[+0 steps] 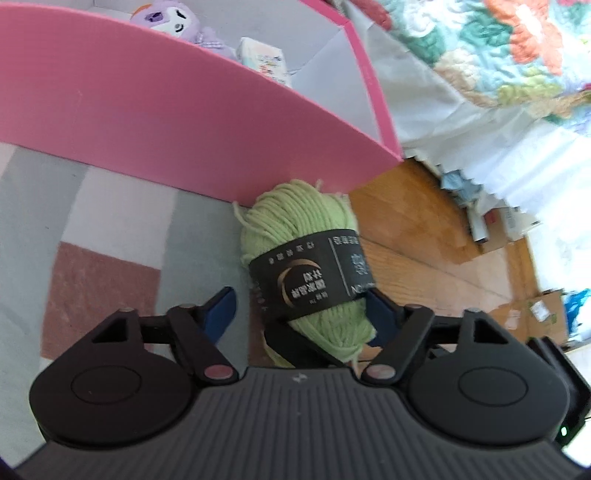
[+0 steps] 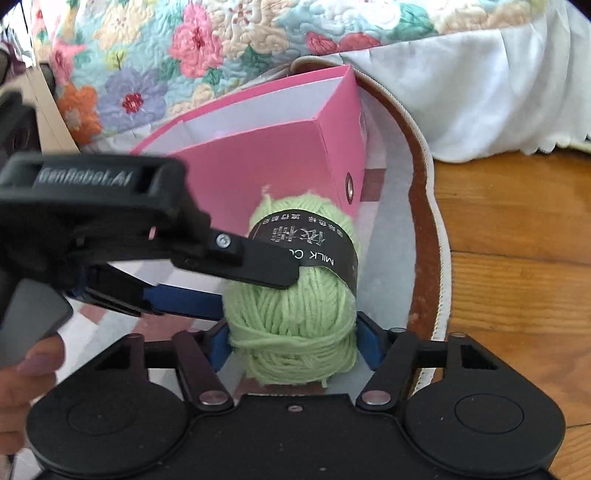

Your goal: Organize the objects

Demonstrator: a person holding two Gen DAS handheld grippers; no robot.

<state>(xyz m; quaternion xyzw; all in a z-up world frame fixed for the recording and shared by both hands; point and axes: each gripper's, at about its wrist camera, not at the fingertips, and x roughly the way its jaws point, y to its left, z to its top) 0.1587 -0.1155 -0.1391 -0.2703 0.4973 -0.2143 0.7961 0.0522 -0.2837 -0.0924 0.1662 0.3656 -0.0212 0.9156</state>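
right gripper [image 2: 291, 343] is clamped across the lower end of the green yarn ball [image 2: 295, 295], blue pads pressing both sides. left gripper [image 1: 301, 314] straddles the same yarn ball [image 1: 314, 266]; its right pad touches the yarn, the left pad stands clear with a gap, so not yet gripping (in the right view its fingers reach in from the left, one over the top, one under). two grippers on one soft ball probably to steady it for a lift. the yarn sits on the rug [image 1: 110, 229], against the outer wall of the pink box [image 1: 166, 122], not in it. inside the box: a purple plush toy [image 1: 173, 22] and a small packet [image 1: 262, 59], both cut off by the wall. label text is too blurred to read. a thumb [image 2: 37, 360] shows at the left edge.
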